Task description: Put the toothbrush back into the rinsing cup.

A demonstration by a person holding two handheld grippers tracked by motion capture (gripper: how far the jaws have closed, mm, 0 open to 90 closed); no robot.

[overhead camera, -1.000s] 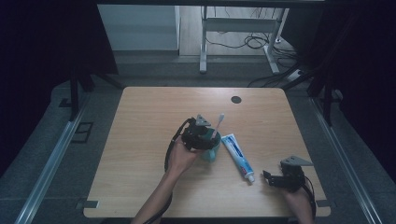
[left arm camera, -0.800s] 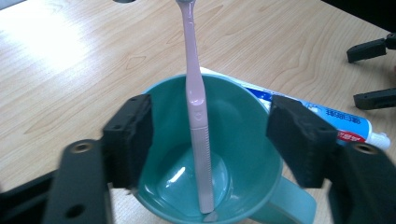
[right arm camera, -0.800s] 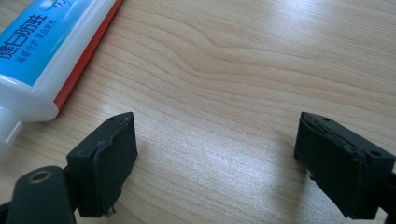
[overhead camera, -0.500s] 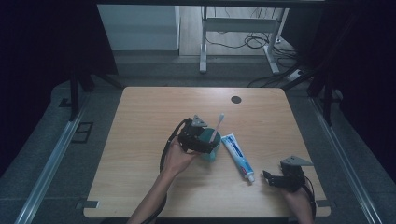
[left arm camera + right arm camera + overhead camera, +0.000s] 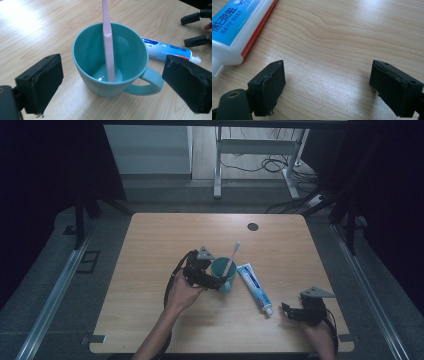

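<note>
Now my left fingers point(image 5: 110, 85) have just been opening and stand wide on either side of the teal ceramic mug point(image 5: 110, 62), clear of it. A pink plastic toothbrush point(image 5: 108, 42) stands inside. My right fingers point(image 5: 327, 87) rest wide on the wooden bench point(image 5: 150, 250), near the blue-and-white toothpaste tube point(image 5: 254, 287).

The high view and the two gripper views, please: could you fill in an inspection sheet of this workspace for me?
Surface: wooden table, bare apart from the items below.
Job's things: teal mug upright, pink toothbrush standing inside; toothpaste tube lying beside it.
Clutter: dark round spot near the far edge.
Grippers: left tool jaws have just been opening, mug between them, pads clear; right tool open over bare wood.
Cables: black cable loops from left tool.
Surroundings: dark curtains, floor cables beyond the table.
</note>
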